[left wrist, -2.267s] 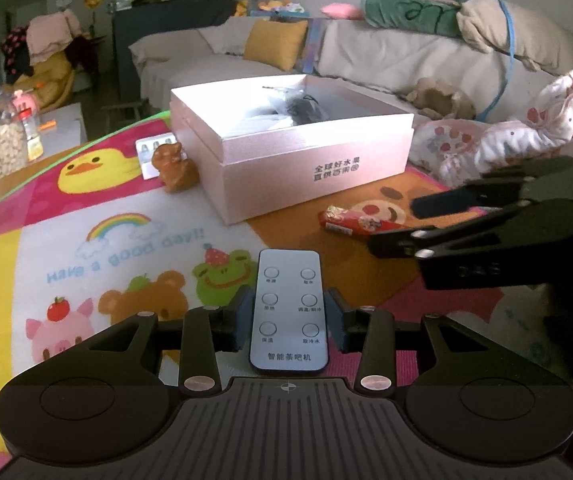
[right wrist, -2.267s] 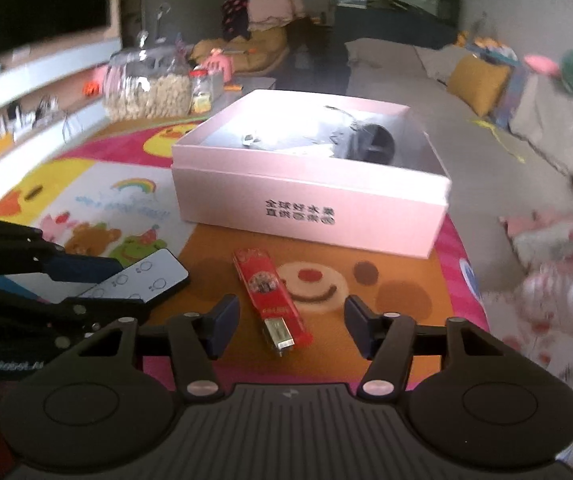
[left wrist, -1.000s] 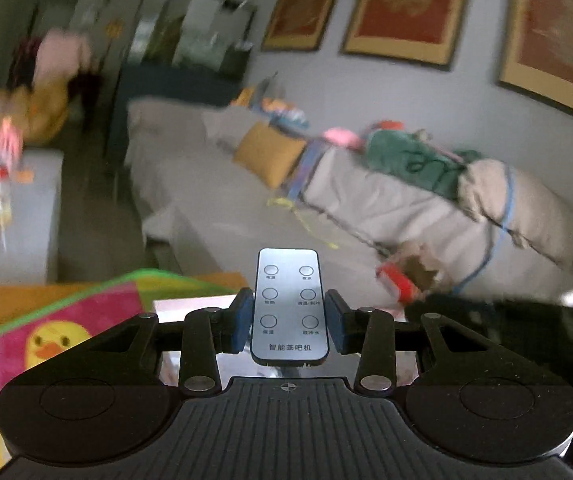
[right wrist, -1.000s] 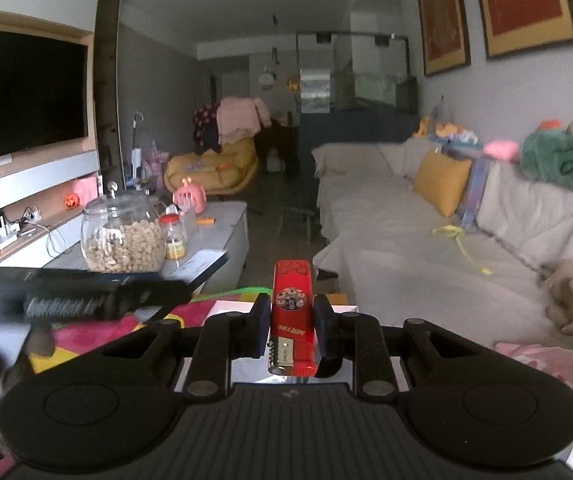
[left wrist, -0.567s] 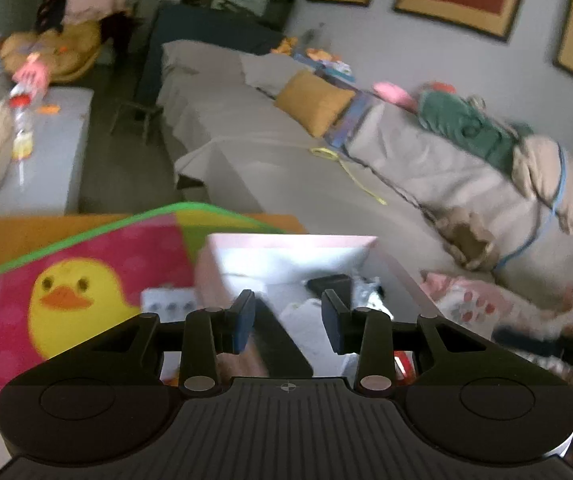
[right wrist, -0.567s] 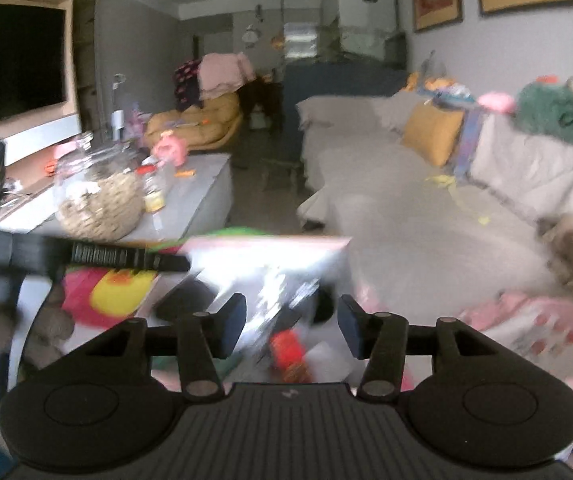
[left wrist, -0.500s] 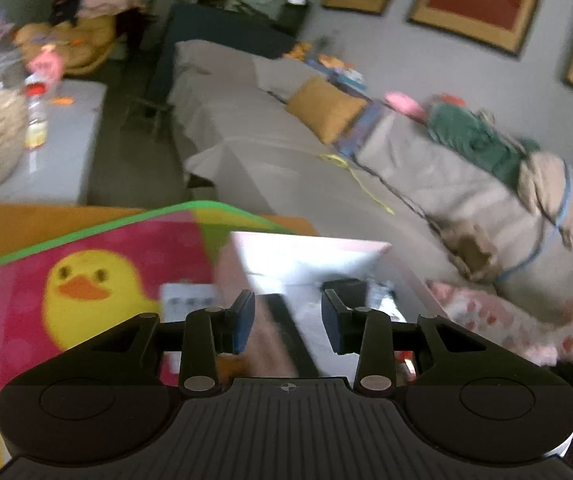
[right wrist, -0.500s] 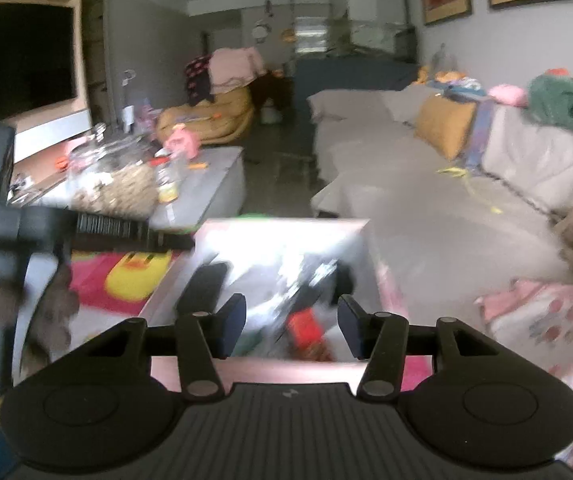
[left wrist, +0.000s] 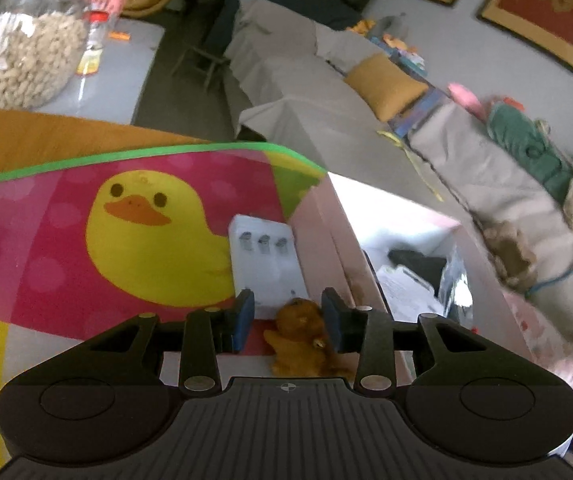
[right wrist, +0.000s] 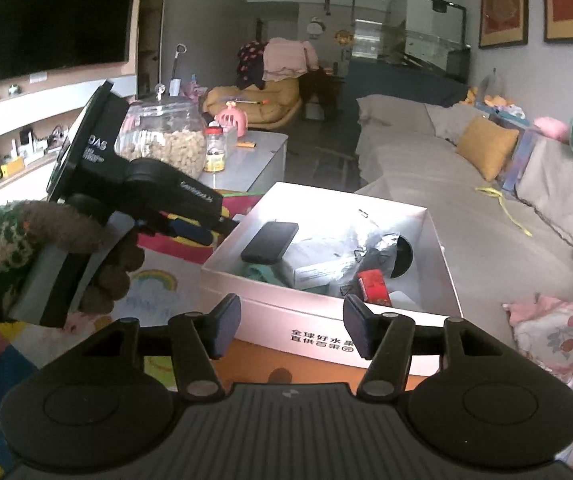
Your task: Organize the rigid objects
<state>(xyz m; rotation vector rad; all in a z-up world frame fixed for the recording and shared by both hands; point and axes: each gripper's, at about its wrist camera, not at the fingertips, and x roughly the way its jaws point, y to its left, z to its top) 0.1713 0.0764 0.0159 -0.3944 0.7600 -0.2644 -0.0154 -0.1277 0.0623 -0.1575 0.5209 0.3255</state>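
Note:
The pink box [right wrist: 326,332] stands open on the play mat. Inside lie a dark remote [right wrist: 270,242], a red lighter [right wrist: 374,288], a white packet and crinkled plastic. My right gripper [right wrist: 291,330] is open and empty, just in front of the box's near wall. My left gripper [left wrist: 287,321] is open over the mat to the left of the box [left wrist: 326,236]; a small brown figurine [left wrist: 306,340] lies between its fingers, not gripped. A white card of small items [left wrist: 264,256] lies just beyond it. The left gripper also shows in the right wrist view [right wrist: 190,230].
The mat [left wrist: 86,220] with a yellow duck covers the table. A glass jar of snacks [left wrist: 18,48] and a small bottle stand on a grey side table behind. A covered sofa [right wrist: 466,200] runs along the right.
The remote and the lighter, held in my grippers a second ago, now lie in the box. Both grippers have opened. The left one has swung left and down to the brown figurine.

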